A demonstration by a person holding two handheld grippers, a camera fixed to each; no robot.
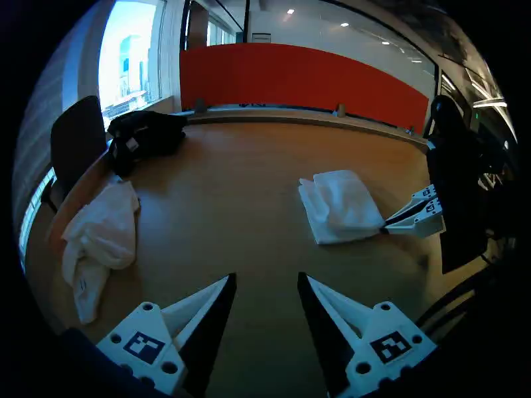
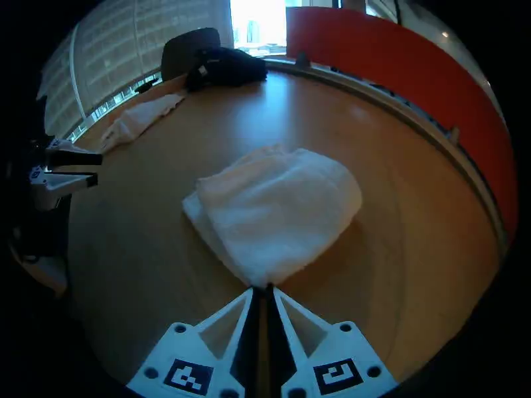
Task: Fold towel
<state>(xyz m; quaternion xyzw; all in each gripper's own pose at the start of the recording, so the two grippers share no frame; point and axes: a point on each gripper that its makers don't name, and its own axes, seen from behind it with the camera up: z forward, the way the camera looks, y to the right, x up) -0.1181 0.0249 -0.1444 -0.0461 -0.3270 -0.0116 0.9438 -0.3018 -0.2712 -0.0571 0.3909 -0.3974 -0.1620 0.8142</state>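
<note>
Jaws of right gripper (image 2: pixel 264 290) pinch 1 corner of folded white cloth towel (image 2: pixel 279 205), likely squaring it on wooden desk (image 2: pixel 411 219); left gripper (image 1: pixel 265 277) jaws apart, empty.

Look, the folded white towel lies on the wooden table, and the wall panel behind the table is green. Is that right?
Not quite. The wall panel behind the table is red, not green; the left gripper view shows it plainly. The folded white towel does lie on the wooden table.
</note>
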